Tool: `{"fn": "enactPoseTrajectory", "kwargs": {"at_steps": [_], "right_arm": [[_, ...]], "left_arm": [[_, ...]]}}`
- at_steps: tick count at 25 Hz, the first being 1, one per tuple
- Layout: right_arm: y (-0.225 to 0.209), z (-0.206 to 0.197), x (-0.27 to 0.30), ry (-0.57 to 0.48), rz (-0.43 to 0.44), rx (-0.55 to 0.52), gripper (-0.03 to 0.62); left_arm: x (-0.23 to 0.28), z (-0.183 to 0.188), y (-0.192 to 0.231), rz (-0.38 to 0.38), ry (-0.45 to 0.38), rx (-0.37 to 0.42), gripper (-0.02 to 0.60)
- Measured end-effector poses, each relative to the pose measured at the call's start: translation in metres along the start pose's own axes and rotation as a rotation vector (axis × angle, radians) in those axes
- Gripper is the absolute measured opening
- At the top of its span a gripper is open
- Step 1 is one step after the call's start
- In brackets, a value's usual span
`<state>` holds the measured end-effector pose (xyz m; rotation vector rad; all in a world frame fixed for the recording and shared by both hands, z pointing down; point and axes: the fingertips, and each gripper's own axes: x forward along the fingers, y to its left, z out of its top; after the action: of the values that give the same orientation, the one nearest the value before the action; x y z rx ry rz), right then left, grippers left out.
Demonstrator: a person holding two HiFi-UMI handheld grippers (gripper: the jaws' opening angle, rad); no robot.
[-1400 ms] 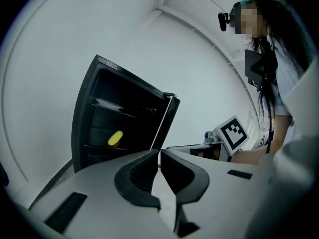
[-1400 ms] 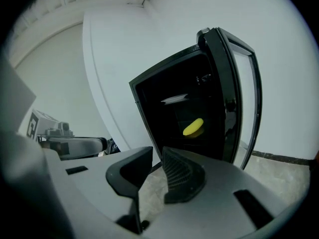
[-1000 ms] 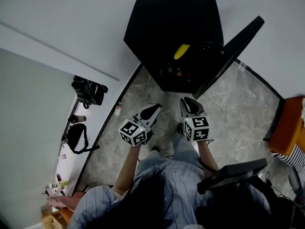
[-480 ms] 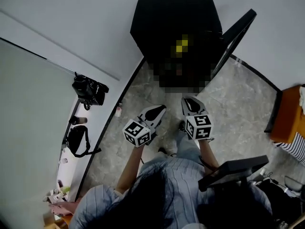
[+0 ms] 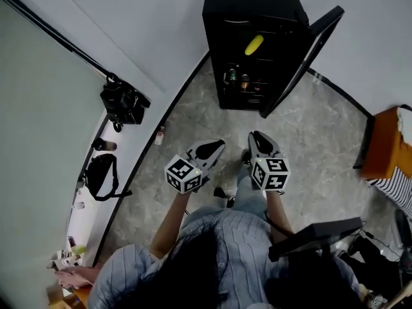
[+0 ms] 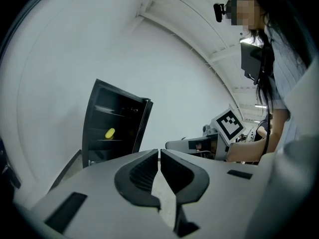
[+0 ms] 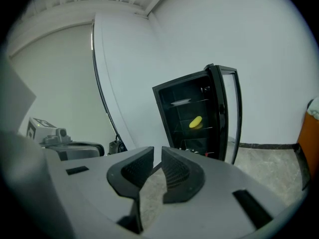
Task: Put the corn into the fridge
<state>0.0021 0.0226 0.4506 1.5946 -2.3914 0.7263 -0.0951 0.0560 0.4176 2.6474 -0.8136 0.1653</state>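
Distance has been opened up between the person and the fridge (image 5: 256, 6) since a second back. In the head view it was sitting just beyond the grippers then, and now it's well off at the far end of the stone floor (image 5: 315, 134). More of its front is visible too.

The corn (image 5: 253, 44) is already inside, laid on a middle shelf (image 7: 198, 128), with some cans (image 5: 237, 78) on the shelf below. The door (image 5: 301, 62) is still swung wide open to the right, same as in the earlier frames.

Nothing is being held. The left gripper (image 5: 216, 146) has its fingers pressed together with just a hairline slit between them. The right gripper (image 5: 257, 136) is closed up too, with nothing between the pads. Both are held near the body, side by side and pointed roughly toward the fridge.

What could go wrong from here:
- The door could simply be left open, since both grippers have been pulled well away from it, and the cold would be lost.
- If the door gets shoved shut with a closed gripper, it could be slammed. The corn is round and looks loose on that shelf, so it might get rolled forward or knocked off.

Apart from the backing away, nothing else in the room looks changed. The black bags (image 5: 121, 103) are still against the left wall.
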Motion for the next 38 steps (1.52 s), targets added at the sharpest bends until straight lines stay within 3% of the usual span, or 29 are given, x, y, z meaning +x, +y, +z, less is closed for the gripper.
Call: {"fn": "enactPoseTrajectory", "kwargs": {"at_steps": [9,20,30,38], "right_arm": [[0.062,-0.034,-0.057,-0.025,0.014,0.003,0.058],[0.079,-0.038,-0.102,-0.06,0.0,-0.029,0.058],[0.093,-0.049,-0.111,-0.041,0.001,-0.049,0.054],[0.106,-0.055,-0.095,-0.015,0.042,-0.06,0.052]], "left_arm": [[-0.059,-0.013,-0.041,-0.027,-0.053,0.019,0.008],[-0.082,-0.013,-0.07,-0.044,-0.137,-0.015,0.008],[-0.083,-0.018,-0.091,-0.104,-0.118,-0.001,0.008],[-0.089,-0.022,-0.094,-0.099,-0.101,0.021,0.008]]}}
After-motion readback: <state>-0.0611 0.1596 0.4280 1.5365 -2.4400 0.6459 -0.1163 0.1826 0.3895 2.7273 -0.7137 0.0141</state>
